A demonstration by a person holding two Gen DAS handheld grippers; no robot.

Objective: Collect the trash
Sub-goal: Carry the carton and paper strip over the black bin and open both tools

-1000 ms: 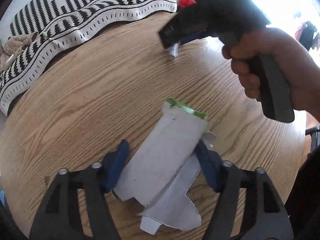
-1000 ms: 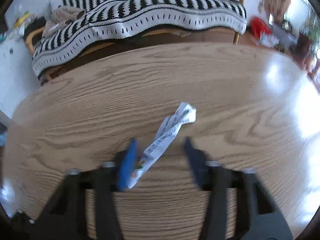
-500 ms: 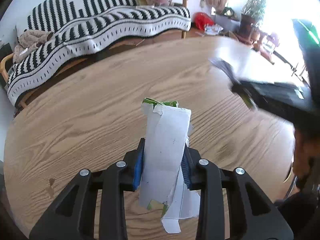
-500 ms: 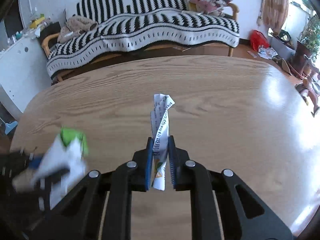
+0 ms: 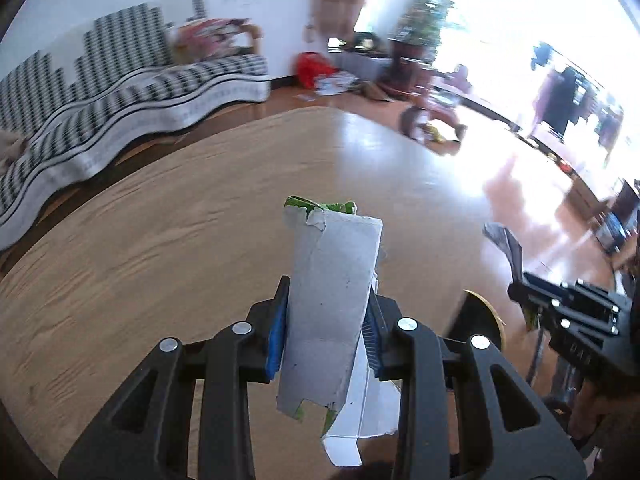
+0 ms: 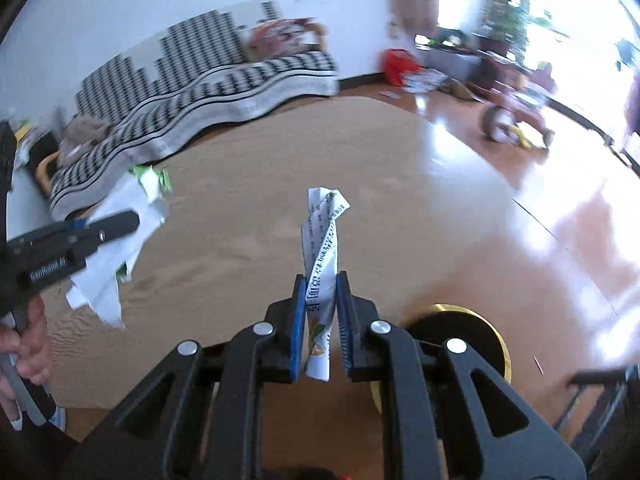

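My left gripper (image 5: 327, 322) is shut on a flattened grey-white carton (image 5: 330, 304) with a torn green top, held upright above the round wooden table (image 5: 168, 240). The right wrist view shows that same carton (image 6: 120, 236) at the left, in the left gripper (image 6: 100, 232) held by a hand. My right gripper (image 6: 321, 316) is shut on a twisted strip of printed paper (image 6: 322, 240) that sticks up between the blue pads. In the left wrist view the right gripper (image 5: 520, 280) appears at the right edge, past the table rim, with the strip blurred.
A black bin with a gold rim (image 6: 480, 320) stands below the table edge, also seen as a dark gold-edged bin (image 5: 480, 316) in the left wrist view. A striped sofa (image 5: 120, 92) stands behind the table; a plant, red bag and tricycle stand on the shiny floor (image 5: 520, 168).
Both grippers closed on their trash, lifted it off the table and swung right toward the table's edge. The bin has come into view under the right gripper.
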